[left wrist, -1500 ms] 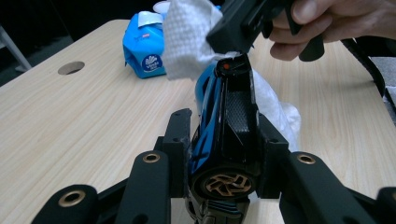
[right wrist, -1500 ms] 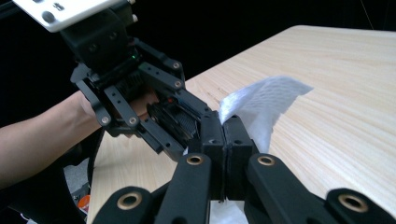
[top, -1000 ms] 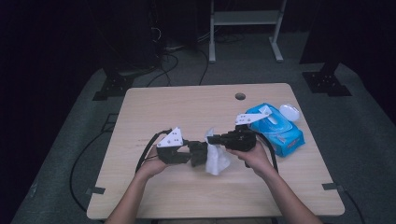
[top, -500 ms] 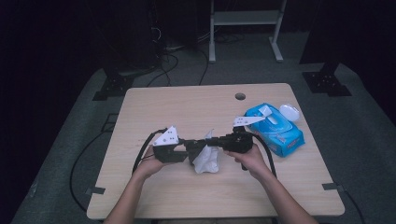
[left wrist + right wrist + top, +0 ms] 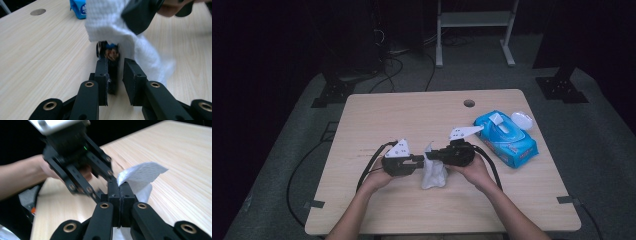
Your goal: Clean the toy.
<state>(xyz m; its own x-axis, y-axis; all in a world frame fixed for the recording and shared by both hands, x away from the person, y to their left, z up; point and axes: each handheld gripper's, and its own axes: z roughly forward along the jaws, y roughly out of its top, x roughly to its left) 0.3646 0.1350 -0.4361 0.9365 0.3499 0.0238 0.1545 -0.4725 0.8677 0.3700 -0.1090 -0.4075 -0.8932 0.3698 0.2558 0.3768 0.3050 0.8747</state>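
High view pictures are showing no wording that can be read: the blue wipes packet (image 5: 506, 138), lying on the table (image 5: 377, 115) well off to the outer side of the right gripper (image 5: 438, 154), is carrying pale print too small to make out, and in the left gripper view only a round white mark is being seen on the packet's corner (image 5: 79, 7). The packet's flap is being held open, and a white lid (image 5: 522, 120) is lying just beyond it; what is left inside cannot be told. A white wipe (image 5: 433, 171) is being held between the two grippers, which are pointing at each other, and it is hanging down from their tips to the tabletop. The right gripper (image 5: 119, 195) is being kept clamped on the wipe's (image 5: 140, 176) upper edge, its jaws pressed together with the sheet pinched between them. The left gripper (image 5: 419, 160) is being brought against the same wipe (image 5: 117, 27): its jaws have just been closing, a fold of the sheet is lying between them, and in the left gripper view (image 5: 115, 75) a narrow gap is still being seen between the pads, so a firm pinch cannot be confirmed. Compared with a second ago, both hands are being seen lower and nearer the person, and the wipe is hanging closer to the table.
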